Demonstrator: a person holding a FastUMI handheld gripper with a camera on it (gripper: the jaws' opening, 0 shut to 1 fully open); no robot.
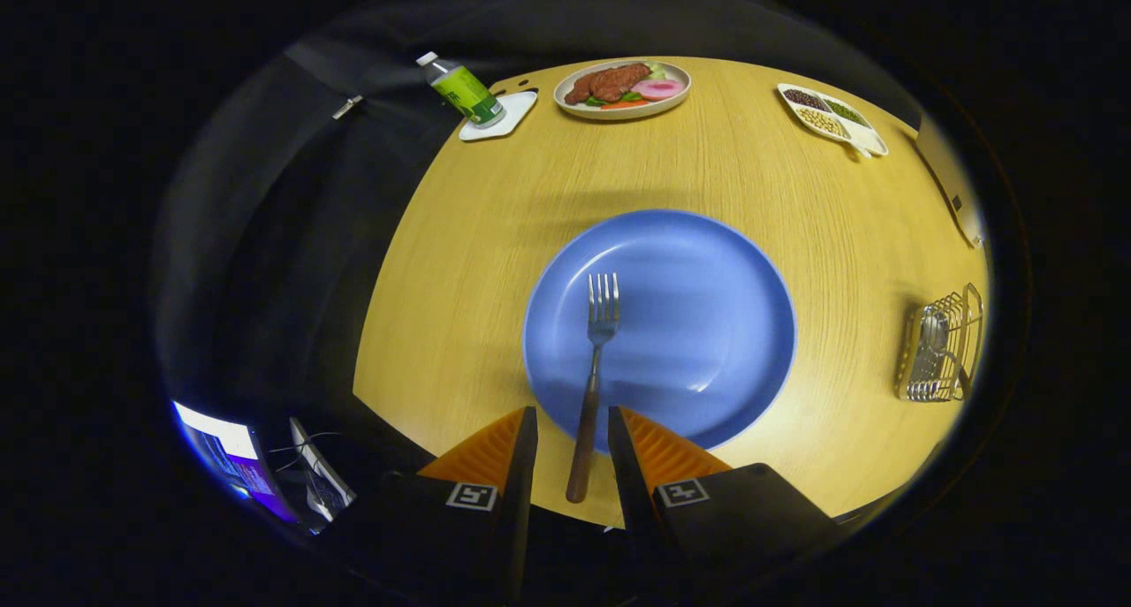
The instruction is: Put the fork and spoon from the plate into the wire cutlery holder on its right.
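Fork (594, 373) lies on blue plate (707, 262), wooden handle overhanging the near rim between the fingers of the tongs (572, 426). Tongs released, not touching it. Spoon (929, 346) already in wire cutlery holder (959, 324) on the table (459, 254), right of plate.

The spoon (929, 342) stands in the wire cutlery holder (944, 346) at the table's right, its handle lost among the wires. The fork (594, 386) handle lies between the gripper (572, 423) fingers, which stand apart; whether they touch it I cannot tell. The divided dish's (832, 117) contents are too small to name.
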